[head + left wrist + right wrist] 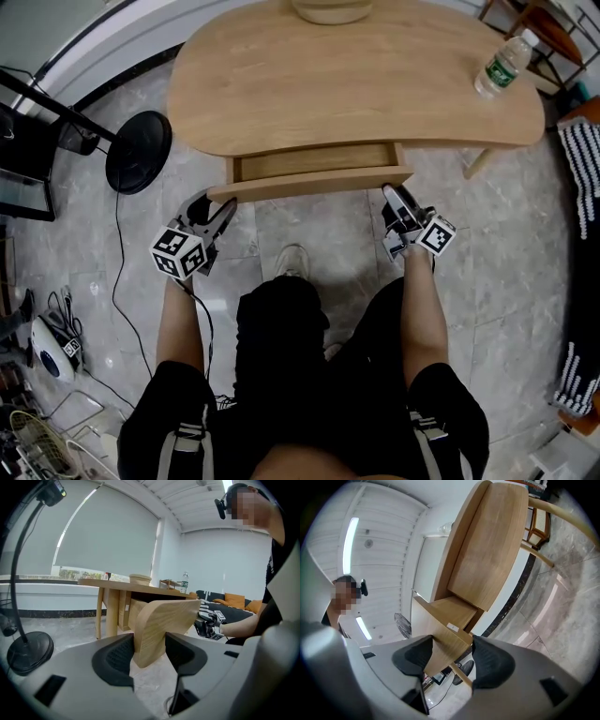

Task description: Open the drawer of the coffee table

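The light wooden coffee table (356,84) has its drawer (314,160) pulled partly out toward me. Its front panel (309,184) spans between my two grippers. My left gripper (217,208) grips the panel's left end; in the left gripper view the rounded panel end (164,620) stands between both pads of the left gripper (149,651), which press on it. My right gripper (396,194) holds the panel's right end, and in the right gripper view the panel corner (457,641) is clamped in the right gripper (449,654), below the table's underside (487,559).
A water bottle (502,64) lies on the table's right end and a bowl (331,9) sits at its far edge. A black round stand base (138,152) with a cable is on the floor at left. My shoe (292,262) rests below the drawer. A chair (544,28) stands at the far right.
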The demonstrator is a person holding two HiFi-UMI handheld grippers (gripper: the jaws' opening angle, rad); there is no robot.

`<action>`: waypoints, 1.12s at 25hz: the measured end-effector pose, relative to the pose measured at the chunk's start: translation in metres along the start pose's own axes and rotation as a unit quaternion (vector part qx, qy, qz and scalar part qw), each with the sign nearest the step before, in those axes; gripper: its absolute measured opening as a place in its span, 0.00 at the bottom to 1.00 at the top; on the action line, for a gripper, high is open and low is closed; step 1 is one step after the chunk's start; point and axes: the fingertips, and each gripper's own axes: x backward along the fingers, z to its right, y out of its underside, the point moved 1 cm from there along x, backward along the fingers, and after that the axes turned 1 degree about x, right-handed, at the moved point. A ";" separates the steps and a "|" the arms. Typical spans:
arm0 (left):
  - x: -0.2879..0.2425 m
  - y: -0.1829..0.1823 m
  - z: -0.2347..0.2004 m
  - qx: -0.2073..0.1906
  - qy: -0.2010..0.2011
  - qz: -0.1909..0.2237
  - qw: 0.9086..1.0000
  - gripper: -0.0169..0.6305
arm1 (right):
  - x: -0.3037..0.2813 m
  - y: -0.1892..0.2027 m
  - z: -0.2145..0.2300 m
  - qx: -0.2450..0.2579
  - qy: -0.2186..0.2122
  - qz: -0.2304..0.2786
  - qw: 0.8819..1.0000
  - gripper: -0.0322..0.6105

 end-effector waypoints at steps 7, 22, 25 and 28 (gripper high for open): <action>0.023 0.011 0.020 -0.018 0.007 -0.024 1.000 0.35 | 0.023 0.015 -0.022 -0.008 0.001 -0.022 1.000 0.48; 0.030 0.019 0.027 -0.006 -0.010 -0.032 0.999 0.37 | 0.035 0.018 -0.026 0.049 0.062 -0.057 0.995 0.50; 0.033 0.022 0.029 -0.003 -0.021 -0.036 0.999 0.37 | 0.040 0.020 -0.028 0.075 0.098 -0.079 0.989 0.50; 0.036 0.021 0.030 -0.003 -0.031 -0.031 0.999 0.37 | 0.045 0.013 -0.036 0.090 0.113 -0.080 0.986 0.49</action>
